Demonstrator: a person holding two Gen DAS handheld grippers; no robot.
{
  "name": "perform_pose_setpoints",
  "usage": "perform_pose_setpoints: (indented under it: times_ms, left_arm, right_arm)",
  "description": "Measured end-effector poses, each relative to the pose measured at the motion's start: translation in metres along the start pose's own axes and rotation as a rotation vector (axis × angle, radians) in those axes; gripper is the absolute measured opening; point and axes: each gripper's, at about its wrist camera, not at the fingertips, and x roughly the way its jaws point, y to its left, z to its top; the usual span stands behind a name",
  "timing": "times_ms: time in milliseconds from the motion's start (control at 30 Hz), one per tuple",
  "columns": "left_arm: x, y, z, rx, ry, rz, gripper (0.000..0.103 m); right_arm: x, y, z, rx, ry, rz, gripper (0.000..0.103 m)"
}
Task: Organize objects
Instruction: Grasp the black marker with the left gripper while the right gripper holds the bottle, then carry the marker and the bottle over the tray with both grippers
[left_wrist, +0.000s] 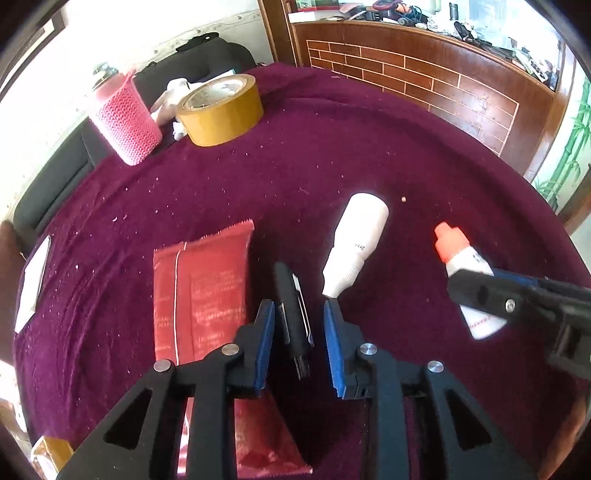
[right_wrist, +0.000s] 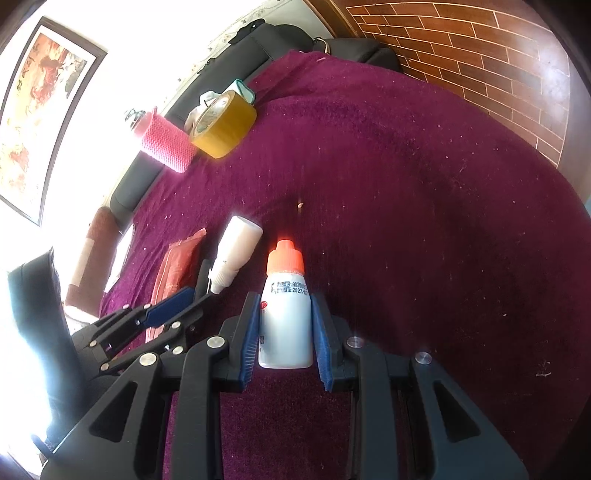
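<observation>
At a table under a purple cloth (left_wrist: 332, 147), my left gripper (left_wrist: 298, 303) straddles a black pen (left_wrist: 290, 291) lying near me between a red packet (left_wrist: 201, 291) on its left and a white bottle (left_wrist: 356, 243) on its right. The jaws stand slack: the pen sits against the left blue pad, with a clear gap to the right one. My right gripper (right_wrist: 285, 295) is clenched on a small white dropper bottle (right_wrist: 286, 325) with an orange cap, both pads flat on its sides, cap pointing away from me.

To take the pen well, I judge I should centre it between the pads, line the jaws up squarely across its barrel and close low near the cloth, so it neither rolls nor pivots out; the clip side may slip. The right hand only needs a steady grip meanwhile.

Black print on the dropper bottle reads partly as a code with "2027" in its lower line; a red mark shows at the label's left edge. The print on the red packet and white bottle is too blurred to read
</observation>
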Motion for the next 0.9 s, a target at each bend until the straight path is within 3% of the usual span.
perform_pose_setpoints:
  times_ms: [100,267,467,600,733,833,900]
  left_arm:
    - [-0.001,-0.009,-0.002,0.021,-0.011,0.017,0.012]
    - [-0.022,-0.004,-0.015,-0.049,-0.052,-0.051,0.012]
    - [-0.083,0.021,-0.053,-0.156,-0.153,-0.094,0.012]
    - [-0.138,0.048,-0.097,-0.243,-0.22,-0.09,0.012]
    - [-0.192,0.088,-0.163,-0.372,-0.26,-0.074,0.012]
    - [-0.221,0.12,-0.214,-0.456,-0.266,-0.037,0.012]
    - [-0.233,0.137,-0.244,-0.505,-0.266,0.005,0.012]
  right_arm:
    - [0.0,0.002,-0.001,-0.016,-0.007,-0.013,0.024]
    - [0.0,0.006,-0.002,-0.051,-0.023,-0.036,0.024]
    - [-0.002,0.009,-0.004,-0.066,-0.03,0.0,0.024]
    - [-0.006,0.014,-0.006,-0.089,-0.059,0.008,0.024]
    - [-0.009,0.027,-0.012,-0.141,-0.082,0.003,0.024]
    - [-0.01,0.053,-0.028,-0.218,-0.077,-0.023,0.024]
    - [-0.015,0.081,-0.048,-0.279,-0.048,0.012,0.024]
